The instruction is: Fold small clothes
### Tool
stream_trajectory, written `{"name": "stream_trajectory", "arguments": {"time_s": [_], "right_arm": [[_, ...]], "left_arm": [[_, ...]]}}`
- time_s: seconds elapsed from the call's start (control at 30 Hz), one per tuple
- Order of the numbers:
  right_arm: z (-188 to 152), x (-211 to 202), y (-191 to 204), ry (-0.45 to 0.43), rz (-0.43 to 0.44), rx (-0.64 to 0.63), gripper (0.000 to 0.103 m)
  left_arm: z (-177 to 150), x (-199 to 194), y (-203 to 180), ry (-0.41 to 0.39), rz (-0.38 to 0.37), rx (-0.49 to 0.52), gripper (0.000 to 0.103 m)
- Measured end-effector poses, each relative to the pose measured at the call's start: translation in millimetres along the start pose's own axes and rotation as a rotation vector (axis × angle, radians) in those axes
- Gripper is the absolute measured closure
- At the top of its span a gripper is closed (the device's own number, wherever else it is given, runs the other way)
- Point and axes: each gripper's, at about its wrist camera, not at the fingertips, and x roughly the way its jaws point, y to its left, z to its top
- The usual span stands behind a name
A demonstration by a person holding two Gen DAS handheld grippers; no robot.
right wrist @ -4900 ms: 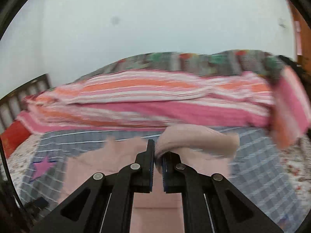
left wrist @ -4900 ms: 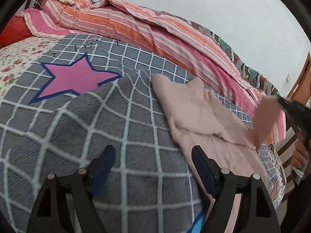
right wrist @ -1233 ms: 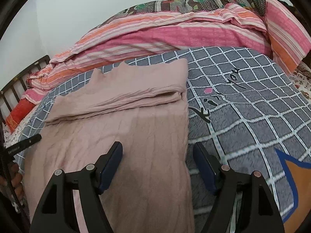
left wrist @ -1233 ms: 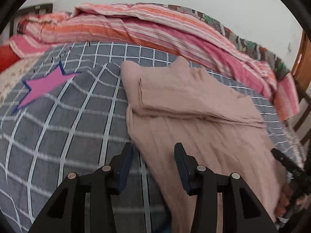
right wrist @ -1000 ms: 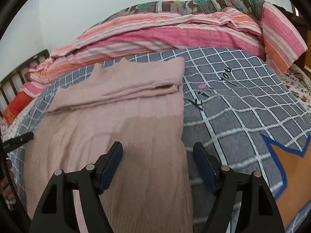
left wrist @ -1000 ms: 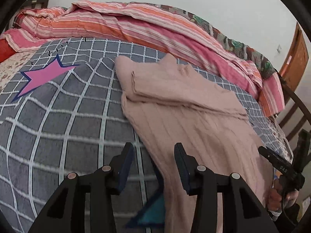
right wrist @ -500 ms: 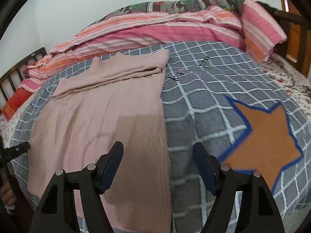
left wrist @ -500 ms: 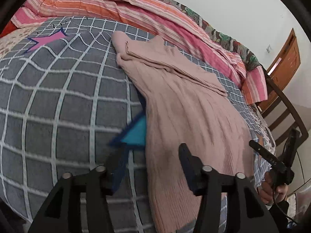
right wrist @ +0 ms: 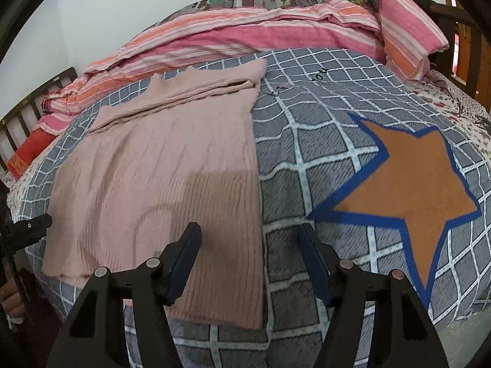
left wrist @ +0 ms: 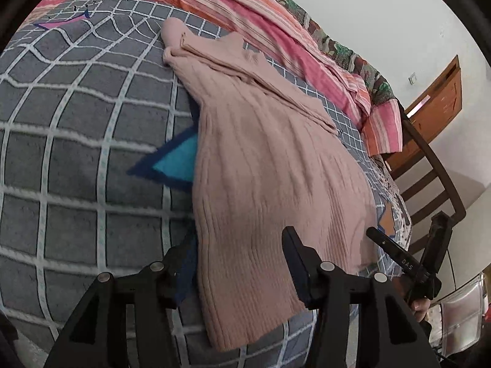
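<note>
A pale pink ribbed knit sweater (right wrist: 172,165) lies flat on the grey checked blanket (right wrist: 310,141), sleeves folded across its top (toward twelve o'clock). The left gripper (left wrist: 237,263) straddles its hem corner, jaws apart. The right gripper (right wrist: 250,257), jaws apart and just closing, straddles the opposite hem corner.

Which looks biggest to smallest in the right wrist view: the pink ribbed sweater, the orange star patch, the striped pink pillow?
1. Pink ribbed knit sweater
2. Orange star patch with blue border
3. Striped pink pillow, though it lies farther back, so its true size is unsure.
</note>
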Motion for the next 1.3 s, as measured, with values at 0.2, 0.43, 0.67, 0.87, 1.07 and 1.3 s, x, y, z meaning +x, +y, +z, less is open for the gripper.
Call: {"name": "stream_trajectory", "arguments": {"time_s": [0.2, 0.43, 0.67, 0.87, 1.07, 1.3], "right_arm": [[-11.1, -1.4, 4.9, 0.014, 0.034, 0.002, 0.057], [-7.8, -2.9, -12.7, 0.024, 0.166, 0.106, 0.062], [2.6, 5.5, -17.1, 0.041, 0.296, 0.186, 0.07], [4.4, 7.6, -3.1, 0.048, 0.269, 0.129, 0.07], [-7.8, 8.5, -2.5, 0.101, 0.284, 0.12, 0.087], [-8.9, 2.9, 4.6, 0.085, 0.206, 0.065, 0.097]], "left_arm": [[-11.3, -2.2, -6.8, 0.019, -0.033, 0.014, 0.053], [-15.6, 0.0, -10.3, 0.028, -0.057, 0.021, 0.053], [-12.9, 3.2, -4.5, 0.021, -0.1, -0.02, 0.053], [-7.2, 9.8, -11.3, 0.034, -0.086, -0.012, 0.054], [-16.9, 10.2, -18.1, 0.039, -0.063, 0.011, 0.069], [-22.5, 4.8, -15.5, 0.007, 0.028, 0.028, 0.095]]}}
